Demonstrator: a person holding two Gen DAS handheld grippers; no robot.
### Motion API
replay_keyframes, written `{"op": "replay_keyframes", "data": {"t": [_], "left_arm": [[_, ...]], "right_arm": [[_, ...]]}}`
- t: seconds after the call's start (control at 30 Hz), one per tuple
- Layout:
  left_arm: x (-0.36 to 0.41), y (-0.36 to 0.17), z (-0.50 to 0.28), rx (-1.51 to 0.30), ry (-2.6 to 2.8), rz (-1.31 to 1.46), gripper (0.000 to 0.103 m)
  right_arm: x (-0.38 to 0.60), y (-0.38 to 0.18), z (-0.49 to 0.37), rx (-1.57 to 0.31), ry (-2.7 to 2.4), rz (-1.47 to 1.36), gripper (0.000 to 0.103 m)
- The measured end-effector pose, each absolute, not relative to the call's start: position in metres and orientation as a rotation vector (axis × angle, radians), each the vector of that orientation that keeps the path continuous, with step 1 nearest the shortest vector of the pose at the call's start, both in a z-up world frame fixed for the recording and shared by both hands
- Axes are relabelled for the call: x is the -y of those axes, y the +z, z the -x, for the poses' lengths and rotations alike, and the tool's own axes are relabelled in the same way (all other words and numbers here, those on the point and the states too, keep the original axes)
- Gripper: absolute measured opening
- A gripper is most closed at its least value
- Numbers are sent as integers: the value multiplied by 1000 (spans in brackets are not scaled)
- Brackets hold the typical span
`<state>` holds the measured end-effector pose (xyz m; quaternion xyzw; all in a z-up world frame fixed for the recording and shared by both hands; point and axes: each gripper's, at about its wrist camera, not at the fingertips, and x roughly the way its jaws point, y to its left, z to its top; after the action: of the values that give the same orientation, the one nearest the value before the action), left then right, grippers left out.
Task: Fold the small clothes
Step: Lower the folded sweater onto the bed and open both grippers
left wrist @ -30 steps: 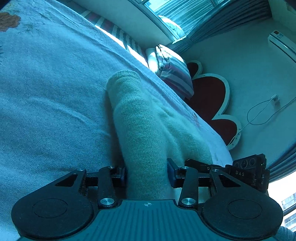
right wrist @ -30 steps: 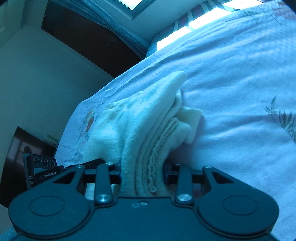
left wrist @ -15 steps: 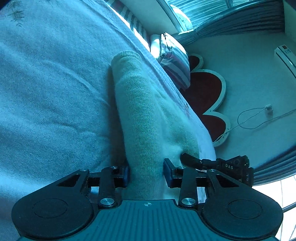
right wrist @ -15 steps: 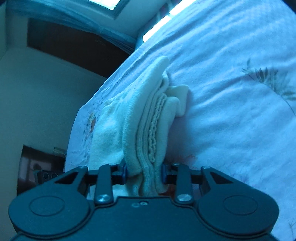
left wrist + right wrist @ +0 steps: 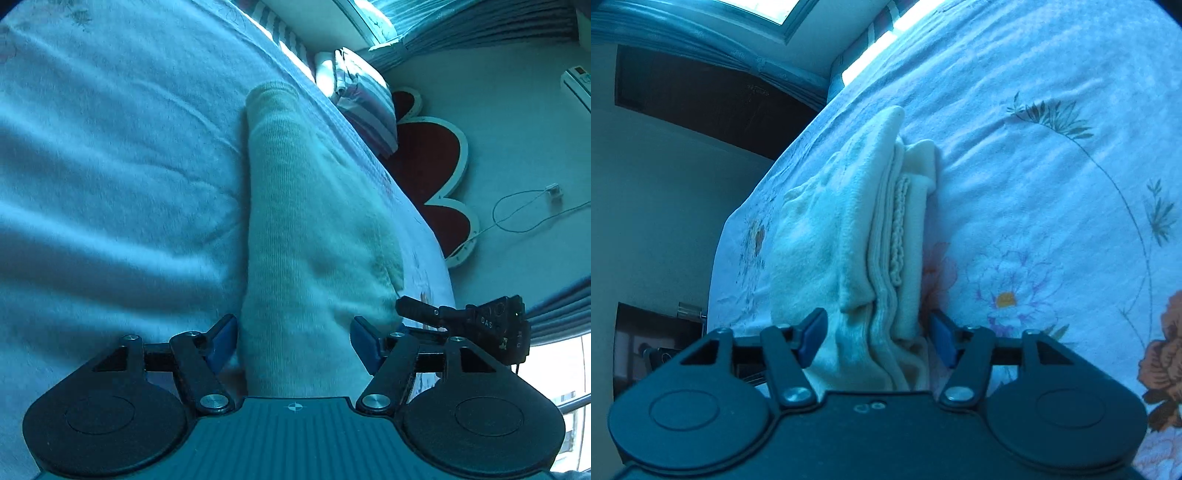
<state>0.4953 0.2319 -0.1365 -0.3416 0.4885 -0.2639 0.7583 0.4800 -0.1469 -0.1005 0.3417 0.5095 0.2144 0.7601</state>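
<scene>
Knit garment (image 5: 314,229), pale cream, folded into long thick bundle, lying on floral bed sheet (image 5: 1052,166) near bed edge. Left gripper (image 5: 294,341) at one end of bundle, fingers (image 5: 221,338) spread fairly wide, jaws just been opening; cloth runs between them but blue pads stand clear of it on both sides, so no grip. Right gripper (image 5: 877,338) at other end, same picture: fingers (image 5: 812,334) parted, jaws just been opening, stacked layers and a ribbed or cabled edge showing between them, pads just beside fabric without pressing. Right gripper also glimpsed at right in left wrist view, beside bundle. Striped pillow (image 5: 364,99) and red petal-shaped headboard (image 5: 432,158) beyond bundle. Judged soft, light, limp, thick knit; will sag and slump if lifted from one point, layers likely to slide apart or fan open at loose edge. Not fragile, not slippery; fuzzy surface should give pads good bite. Best taken at both ends together, pinching through all layers close to folded edge, or at corners for any further fold. Fold looks laid down and released; whether another fold is needed cannot tell.
</scene>
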Motion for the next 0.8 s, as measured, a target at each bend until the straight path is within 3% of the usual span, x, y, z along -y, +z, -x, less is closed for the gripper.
{"op": "replay_keyframes", "data": {"t": [0.13,0.17,0.23,0.3,0.4,0.43,0.5,0.53,0.57,0.6,0.63,0.8], "left_arm": [[-229,-153,-481,-1060,-639,901,63],[-225,-157,-479,-1076,-651,924,53],[-223,-165,-474,-1091,-671,993,40],[-225,-169,-468,-1070,-699,1072,26],[-230,-170,-452,-1105,-605,965,26],[-230,-165,-445,-1111,-548,840,18],[-235,-148,-427,-1049,-472,768,25],[-230,-129,-417,-998,-377,641,28],[-222,-115,-410,-943,-329,546,40],[-210,-104,-406,-881,-299,473,51],[-193,-94,-402,-815,-251,407,55],[-126,-90,-399,-758,-259,180,58]], "right_arm": [[148,-109,-466,-1156,532,-740,61],[151,-116,-465,-1192,547,-836,54],[158,-140,-458,-1290,541,-1068,24],[167,-148,-447,-1293,519,-1171,18],[179,-141,-431,-1260,519,-1198,17],[181,-138,-426,-1266,479,-1113,17],[184,-129,-417,-1237,434,-935,16],[186,-120,-411,-1211,422,-868,21],[184,-101,-402,-1156,396,-742,28],[176,-74,-391,-1069,387,-592,28],[167,-59,-382,-994,416,-496,28],[80,-50,-377,-894,524,-134,28]]}}
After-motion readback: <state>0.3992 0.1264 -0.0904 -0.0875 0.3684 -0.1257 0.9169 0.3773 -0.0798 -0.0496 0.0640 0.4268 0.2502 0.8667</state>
